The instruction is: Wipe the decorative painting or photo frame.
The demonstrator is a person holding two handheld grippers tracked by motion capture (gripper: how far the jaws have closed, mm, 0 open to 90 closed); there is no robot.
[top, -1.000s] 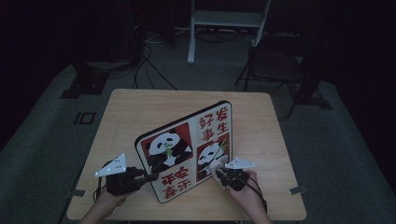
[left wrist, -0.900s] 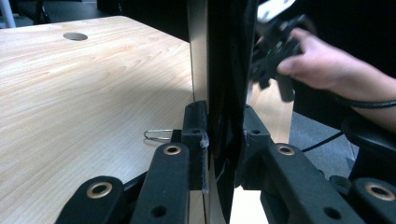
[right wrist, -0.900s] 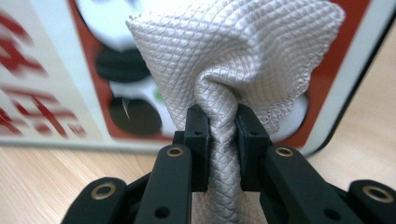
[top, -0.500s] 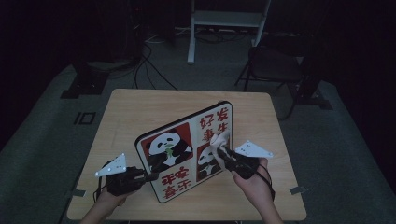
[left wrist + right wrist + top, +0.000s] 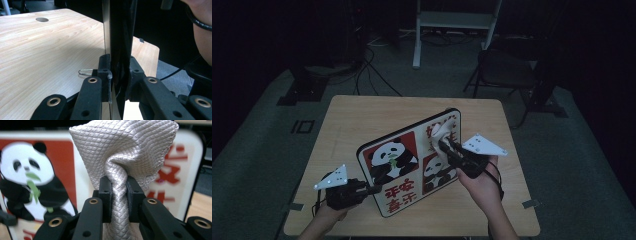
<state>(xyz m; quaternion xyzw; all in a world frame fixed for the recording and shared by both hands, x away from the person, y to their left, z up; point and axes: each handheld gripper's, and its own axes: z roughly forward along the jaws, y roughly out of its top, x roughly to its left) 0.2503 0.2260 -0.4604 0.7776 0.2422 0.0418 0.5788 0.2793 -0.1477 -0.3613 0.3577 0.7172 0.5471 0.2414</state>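
Note:
A large panda board (image 5: 402,160) with red panels and Chinese characters stands tilted up on the wooden table (image 5: 362,120). My left gripper (image 5: 372,189) is shut on the board's lower left edge (image 5: 120,50), which runs edge-on between its jaws. My right gripper (image 5: 443,145) is shut on a bunched pale grey cloth (image 5: 439,132), holding it against the board's upper right face. In the right gripper view the cloth (image 5: 125,152) fans out above the jaws in front of the panda picture (image 5: 27,177).
A small metal wire loop (image 5: 85,72) lies on the table beside the left jaws. A round hole (image 5: 42,19) sits in the tabletop farther off. A dark chair (image 5: 507,70) and a white stand (image 5: 457,22) are behind the table; cables cross the floor.
My right gripper has carried the cloth up and away from the board's lower right panel to its upper right part. The left gripper keeps its hold on the board's edge.

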